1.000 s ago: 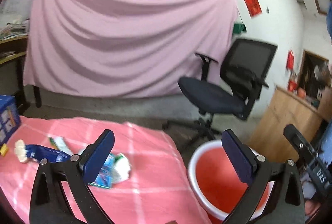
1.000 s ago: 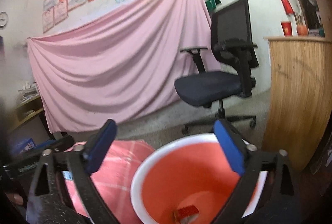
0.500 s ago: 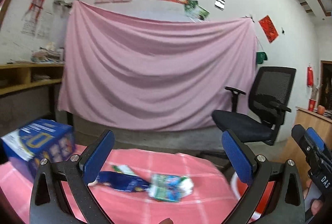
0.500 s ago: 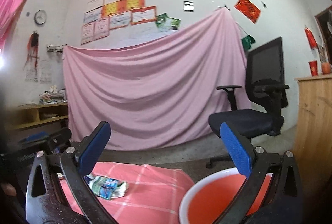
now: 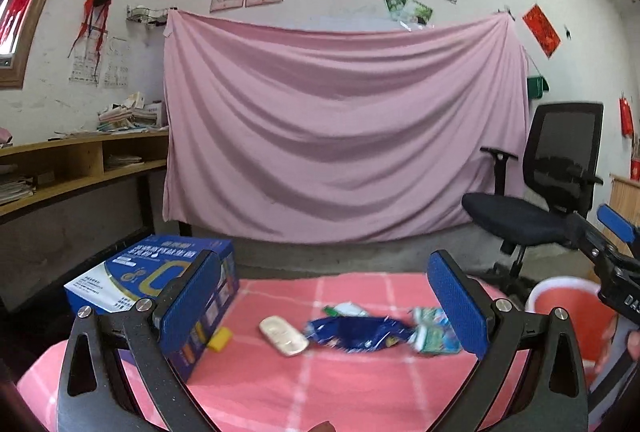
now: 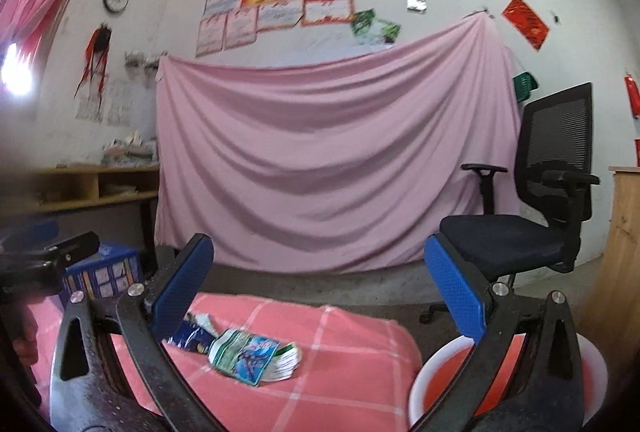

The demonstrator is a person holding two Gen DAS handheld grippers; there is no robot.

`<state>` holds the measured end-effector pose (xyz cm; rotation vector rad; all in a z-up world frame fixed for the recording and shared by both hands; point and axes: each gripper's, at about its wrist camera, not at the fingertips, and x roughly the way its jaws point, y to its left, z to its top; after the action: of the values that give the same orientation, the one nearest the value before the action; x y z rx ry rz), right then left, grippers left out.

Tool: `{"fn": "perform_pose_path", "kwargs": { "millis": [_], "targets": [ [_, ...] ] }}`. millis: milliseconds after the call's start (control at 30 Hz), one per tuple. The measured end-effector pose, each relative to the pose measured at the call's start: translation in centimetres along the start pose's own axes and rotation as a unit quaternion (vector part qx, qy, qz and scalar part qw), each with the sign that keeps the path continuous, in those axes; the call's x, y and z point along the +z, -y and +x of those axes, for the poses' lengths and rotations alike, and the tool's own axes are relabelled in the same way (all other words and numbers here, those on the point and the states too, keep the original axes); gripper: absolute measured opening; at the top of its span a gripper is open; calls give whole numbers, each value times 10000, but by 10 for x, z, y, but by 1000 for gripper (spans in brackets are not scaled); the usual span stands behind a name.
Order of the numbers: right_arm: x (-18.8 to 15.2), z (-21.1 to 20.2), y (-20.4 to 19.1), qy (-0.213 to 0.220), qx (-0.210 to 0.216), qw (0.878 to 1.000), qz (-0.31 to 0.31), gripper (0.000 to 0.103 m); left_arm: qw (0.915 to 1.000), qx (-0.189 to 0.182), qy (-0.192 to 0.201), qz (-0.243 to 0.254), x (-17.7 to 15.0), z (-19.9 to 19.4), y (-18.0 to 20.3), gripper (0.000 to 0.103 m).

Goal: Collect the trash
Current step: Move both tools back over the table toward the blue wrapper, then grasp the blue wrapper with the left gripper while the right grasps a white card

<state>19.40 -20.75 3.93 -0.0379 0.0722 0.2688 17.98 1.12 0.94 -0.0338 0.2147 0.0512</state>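
Observation:
On the pink checked tablecloth [image 5: 304, 384] lie a blue foil wrapper [image 5: 356, 334], a green-and-white crumpled packet [image 5: 434, 330], a pale oval wrapper [image 5: 283, 335], a small yellow piece [image 5: 219, 339] and a small green-white scrap [image 5: 345, 309]. My left gripper [image 5: 324, 306] hangs open just short of them, nothing between its fingers. In the right wrist view the crumpled packet [image 6: 256, 354] and blue wrapper [image 6: 188, 340] lie ahead of my open, empty right gripper [image 6: 320, 296]. The red bucket [image 6: 452, 380] with a white rim stands at the table's right end, also red bucket [image 5: 564, 308].
A blue printed carton [image 5: 160, 280] stands on the table's left part. A black office chair [image 5: 540, 200] is behind the bucket, a wooden cabinet [image 6: 620, 272] at far right, and wooden shelves [image 5: 76, 168] at left. A pink sheet [image 5: 340, 136] hangs on the back wall.
Both grippers have swung left and tilted up, away from the bucket toward the table's trash. The bucket has slid to the right edge of both views. Both stayed open.

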Motion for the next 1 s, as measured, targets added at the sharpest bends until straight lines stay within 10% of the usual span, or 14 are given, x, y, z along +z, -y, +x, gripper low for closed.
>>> {"fn": "perform_pose_path", "kwargs": {
  "millis": [600,1000],
  "targets": [
    [-52,89,7,-2187,209,9752,254,103,9878,-284,-1514,222,-17,82,-3,100],
    [-87,140,7,-3530,682,9323,402,78,9582,-1039,-2663,-112,-24,151,-19,65]
  ]
}}
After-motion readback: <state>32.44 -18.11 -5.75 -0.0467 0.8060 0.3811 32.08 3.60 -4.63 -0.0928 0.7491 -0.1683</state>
